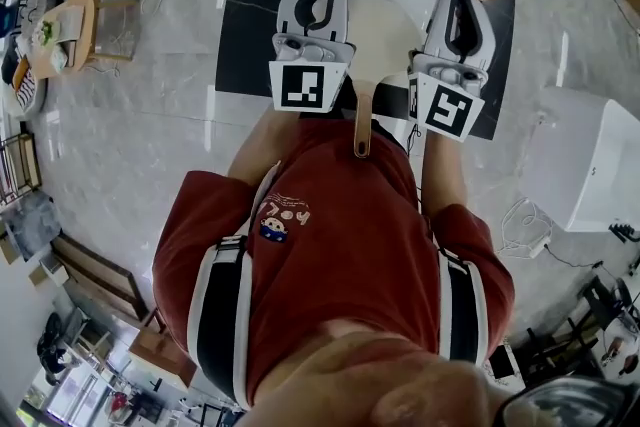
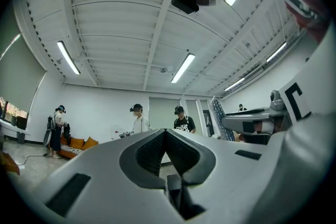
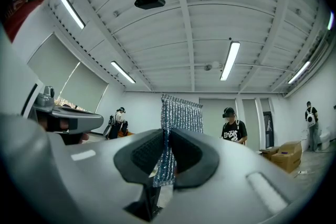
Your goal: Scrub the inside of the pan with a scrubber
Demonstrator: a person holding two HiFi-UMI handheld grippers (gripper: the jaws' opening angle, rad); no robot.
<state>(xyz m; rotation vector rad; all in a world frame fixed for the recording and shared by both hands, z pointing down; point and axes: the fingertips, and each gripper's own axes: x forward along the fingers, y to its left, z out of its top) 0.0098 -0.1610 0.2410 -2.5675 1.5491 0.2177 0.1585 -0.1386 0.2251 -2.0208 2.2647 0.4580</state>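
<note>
**Head view.** The pan (image 1: 385, 33) was round, with a smooth cream-coloured inside and a flat wooden handle (image 1: 362, 120) pointing toward the person. It lay on the black tabletop (image 1: 255, 25), seen between the two white plastic grippers.

**Left gripper** (image 2: 165, 132). Its dark ribbed pads were pressed together with nothing between them.

**Right gripper** (image 3: 166, 136). Its pads were clamped on the lower part of the scrubber (image 3: 181, 113), a flat rectangular piece of glittering silver mesh standing upright above the jaws. In the head view the scrubber showed as a silvery tuft past the gripper's tip, near the table's far right corner.

**Surroundings.** Both gripper views faced a white ribbed ceiling with strip lights (image 3: 231, 60). The person wore a red shirt (image 1: 340, 215). A white box (image 1: 590, 155) stood on the pale marbled floor (image 1: 150, 145), right of the table.
</note>
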